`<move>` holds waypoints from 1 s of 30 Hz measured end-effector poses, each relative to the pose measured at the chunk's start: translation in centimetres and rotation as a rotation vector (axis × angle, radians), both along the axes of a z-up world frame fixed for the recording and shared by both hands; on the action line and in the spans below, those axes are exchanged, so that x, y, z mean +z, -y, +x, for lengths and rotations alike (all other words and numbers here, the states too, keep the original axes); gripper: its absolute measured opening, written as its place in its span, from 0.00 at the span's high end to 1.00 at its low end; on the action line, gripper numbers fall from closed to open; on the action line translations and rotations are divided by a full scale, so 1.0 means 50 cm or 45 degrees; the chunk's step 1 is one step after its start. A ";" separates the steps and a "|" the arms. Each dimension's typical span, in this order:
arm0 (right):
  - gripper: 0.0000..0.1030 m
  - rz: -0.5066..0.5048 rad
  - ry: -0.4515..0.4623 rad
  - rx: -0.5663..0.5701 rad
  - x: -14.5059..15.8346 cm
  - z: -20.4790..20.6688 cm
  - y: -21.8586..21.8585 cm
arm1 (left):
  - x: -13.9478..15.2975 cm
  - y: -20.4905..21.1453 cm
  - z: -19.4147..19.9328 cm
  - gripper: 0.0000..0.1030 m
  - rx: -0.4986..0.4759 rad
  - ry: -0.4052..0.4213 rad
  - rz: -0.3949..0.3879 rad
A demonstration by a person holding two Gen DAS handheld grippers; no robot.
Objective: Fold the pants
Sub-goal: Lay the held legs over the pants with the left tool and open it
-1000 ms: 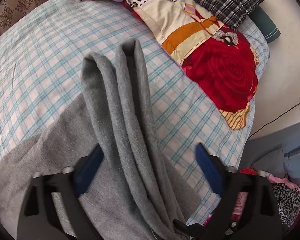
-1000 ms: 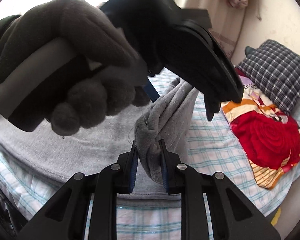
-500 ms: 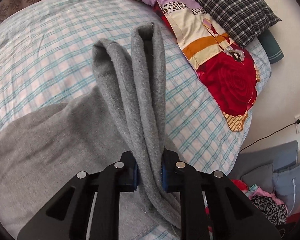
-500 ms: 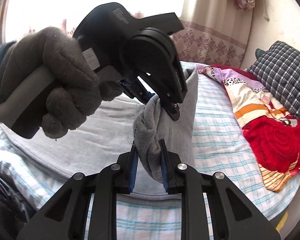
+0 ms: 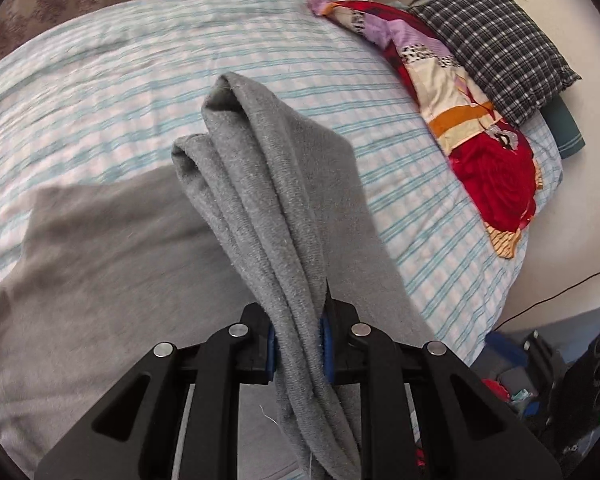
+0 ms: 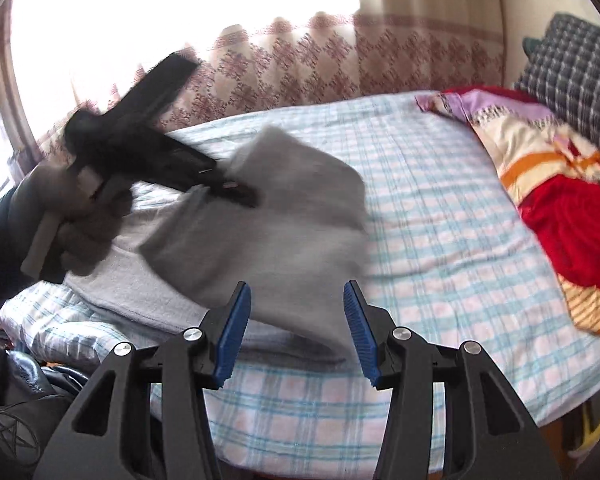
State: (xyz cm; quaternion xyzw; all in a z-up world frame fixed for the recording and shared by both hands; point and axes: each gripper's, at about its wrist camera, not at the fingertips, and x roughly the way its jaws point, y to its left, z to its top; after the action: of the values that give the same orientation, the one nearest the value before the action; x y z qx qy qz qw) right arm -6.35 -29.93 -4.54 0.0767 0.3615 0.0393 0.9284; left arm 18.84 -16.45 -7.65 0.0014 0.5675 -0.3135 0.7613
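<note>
Grey pants [image 5: 284, 208] now hang only from the closed left hand-held gripper [image 5: 298, 346], since the right hand-held gripper [image 6: 298, 332] has opened and released them, so the fold can continue.

Bare checked sheet [image 6: 440, 216] between gray pants [image 6: 292, 216] and quilt [image 6: 560, 184].

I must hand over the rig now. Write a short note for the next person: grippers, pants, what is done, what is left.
Left gripper: shut on a bunched fold of the grey pants, lifted above the checked bed sheet.
Right gripper: open, holds nothing.
Pants: the rest lies spread on the bed.
Done: one fold gathered and raised.
Left: lay the held part over the rest, smooth it, release.
</note>
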 end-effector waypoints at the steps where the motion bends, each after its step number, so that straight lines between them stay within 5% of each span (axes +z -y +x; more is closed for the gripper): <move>1: 0.53 0.004 -0.007 -0.002 -0.001 -0.001 -0.002 | -0.013 -0.021 -0.002 0.84 0.021 -0.011 0.008; 8: 0.53 -0.038 -0.111 0.002 -0.040 0.022 -0.030 | -0.102 -0.106 -0.002 0.83 0.101 -0.084 0.010; 21: 0.53 -0.058 -0.253 -0.001 -0.084 0.057 -0.064 | -0.099 -0.176 -0.009 0.83 0.099 0.003 -0.030; 27: 0.52 -0.057 -0.350 -0.003 -0.124 0.074 -0.065 | -0.136 -0.185 -0.025 0.64 0.119 0.032 0.056; 30: 0.52 -0.061 -0.356 -0.004 -0.127 0.075 -0.066 | -0.127 -0.186 -0.030 0.45 0.123 0.075 0.105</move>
State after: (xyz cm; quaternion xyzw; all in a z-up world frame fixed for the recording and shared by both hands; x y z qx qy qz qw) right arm -2.59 -26.63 -10.91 0.0596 0.4879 0.0182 0.8707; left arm 17.37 -7.15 -13.98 0.0146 0.5569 -0.2525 0.7912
